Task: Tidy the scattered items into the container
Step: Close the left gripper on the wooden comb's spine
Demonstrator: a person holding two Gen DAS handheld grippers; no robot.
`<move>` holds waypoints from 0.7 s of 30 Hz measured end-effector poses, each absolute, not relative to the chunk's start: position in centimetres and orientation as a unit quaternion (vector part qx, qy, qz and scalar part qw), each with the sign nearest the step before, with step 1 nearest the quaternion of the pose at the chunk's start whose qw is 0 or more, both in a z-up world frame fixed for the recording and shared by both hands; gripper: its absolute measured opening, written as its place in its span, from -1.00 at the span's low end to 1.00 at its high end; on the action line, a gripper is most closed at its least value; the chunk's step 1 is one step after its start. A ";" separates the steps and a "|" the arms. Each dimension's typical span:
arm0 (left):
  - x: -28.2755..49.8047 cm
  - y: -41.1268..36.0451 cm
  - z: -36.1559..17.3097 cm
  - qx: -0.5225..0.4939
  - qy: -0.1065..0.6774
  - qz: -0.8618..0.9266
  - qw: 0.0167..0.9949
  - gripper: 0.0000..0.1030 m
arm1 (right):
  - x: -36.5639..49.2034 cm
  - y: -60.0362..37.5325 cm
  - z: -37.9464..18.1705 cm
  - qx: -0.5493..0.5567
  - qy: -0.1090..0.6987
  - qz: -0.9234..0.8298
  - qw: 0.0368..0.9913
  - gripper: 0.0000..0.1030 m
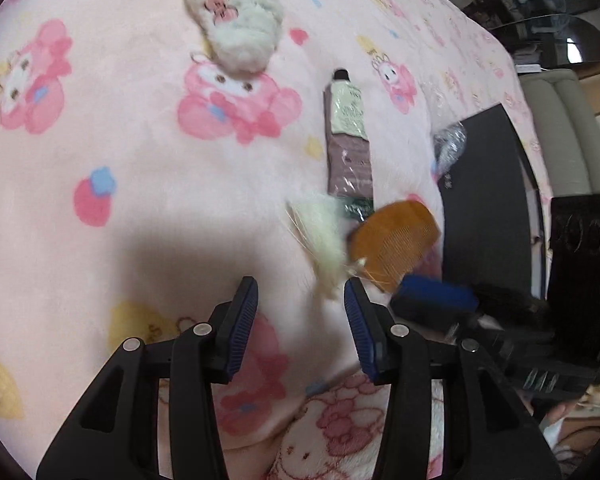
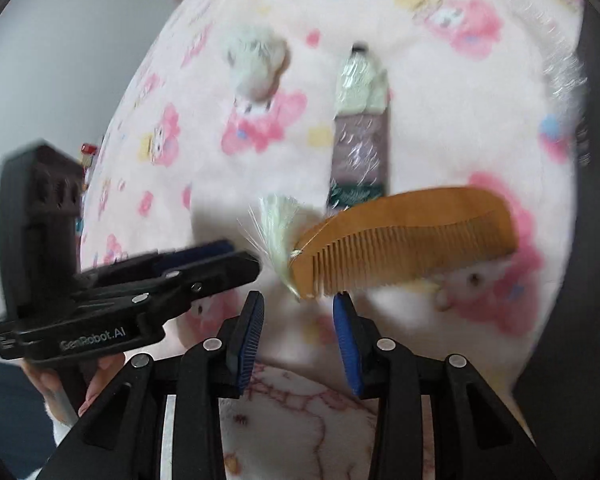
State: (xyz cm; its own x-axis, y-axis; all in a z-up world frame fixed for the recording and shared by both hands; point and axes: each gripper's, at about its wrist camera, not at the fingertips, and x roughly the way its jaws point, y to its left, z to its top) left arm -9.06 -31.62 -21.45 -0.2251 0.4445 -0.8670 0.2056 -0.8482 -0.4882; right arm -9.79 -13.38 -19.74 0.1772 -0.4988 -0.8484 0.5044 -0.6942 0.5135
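An orange wooden comb [image 2: 408, 236] with a pale tassel [image 2: 276, 232] lies on the pink cartoon blanket [image 2: 440, 100]. My right gripper [image 2: 298, 300] is open just short of the comb's toothed edge, with nothing between its pads. My left gripper [image 1: 300, 286] is open over bare blanket, left of the tassel [image 1: 324, 236] and comb [image 1: 396, 240]. A green and brown tube [image 1: 348, 140] lies beyond the comb, and a fluffy white pouch [image 1: 236, 28] farther off. In the right wrist view the left gripper [image 2: 244, 256] comes in from the left.
A black box [image 1: 488, 200] sits at the blanket's right edge with a shiny crumpled wrapper [image 1: 450, 140] beside it. The right gripper [image 1: 452, 300] crowds the comb's near right side. A hand [image 2: 60, 384] holds the left tool. A light wall stands at the left.
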 end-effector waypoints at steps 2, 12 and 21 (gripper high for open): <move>-9.2 -31.4 -22.2 -0.625 -0.268 0.727 0.096 -0.05 | -10.1 -12.5 -18.8 0.646 0.015 -0.674 0.358 -0.36; -12.4 -29.1 -25.0 -0.640 -0.306 0.687 0.156 0.05 | -12.2 -12.3 -18.2 0.630 0.051 -0.718 0.293 -0.36; -13.3 -27.8 -24.9 -0.637 -0.295 0.688 0.186 -0.67 | -13.4 -11.6 -18.5 0.632 0.050 -0.718 0.287 -0.36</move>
State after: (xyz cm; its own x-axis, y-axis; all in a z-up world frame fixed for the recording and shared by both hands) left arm -13.29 -27.80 -24.89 -0.1194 0.6305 -0.7670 0.1201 -0.7577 -0.6415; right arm -13.35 -11.62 -18.46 -0.0357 -0.3485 -0.9366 0.4751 -0.8305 0.2909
